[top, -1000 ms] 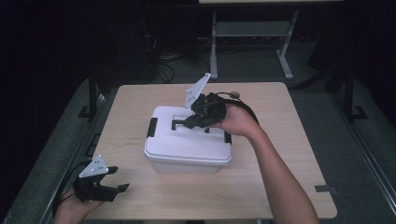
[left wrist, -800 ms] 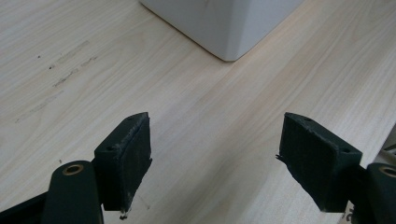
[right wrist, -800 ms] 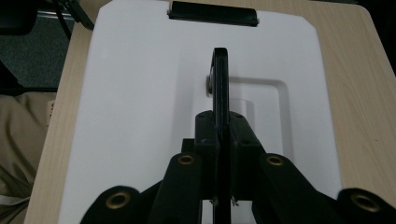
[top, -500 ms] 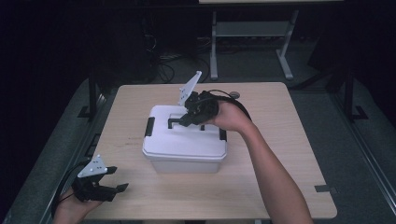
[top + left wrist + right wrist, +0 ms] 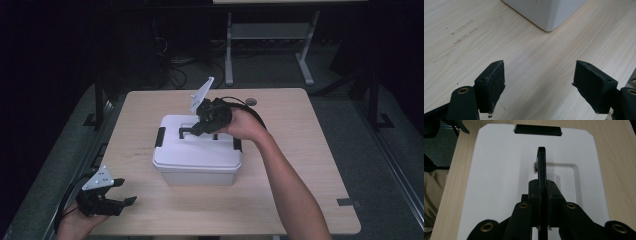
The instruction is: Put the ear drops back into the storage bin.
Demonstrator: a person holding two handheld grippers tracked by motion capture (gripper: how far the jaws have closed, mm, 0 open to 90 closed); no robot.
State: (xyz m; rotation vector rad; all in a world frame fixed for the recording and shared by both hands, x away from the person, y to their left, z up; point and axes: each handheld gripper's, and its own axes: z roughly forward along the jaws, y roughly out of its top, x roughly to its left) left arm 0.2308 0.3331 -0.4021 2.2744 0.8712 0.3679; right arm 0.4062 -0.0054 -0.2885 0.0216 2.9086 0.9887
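Note:
A white lidded box with black side latches stands mid-table. Its black lid handle is swung up, and my right gripper is shut on it from the right. In the right gripper view the jaws pinch the thin upright handle above the white lid, with one black latch at the lid's far end. My left gripper rests open at the table's front left corner. Its pads stand wide apart over bare wood, with a corner of the box ahead.
The wooden table has bare room to the right of the box and in front of it. A small round disc lies near the back edge, and a strip of tape at the front right. A metal stand rises behind the table.
My right gripper has shifted a little to the left over the lid, and the handle now stands up in its jaws. The left gripper has stayed in place.

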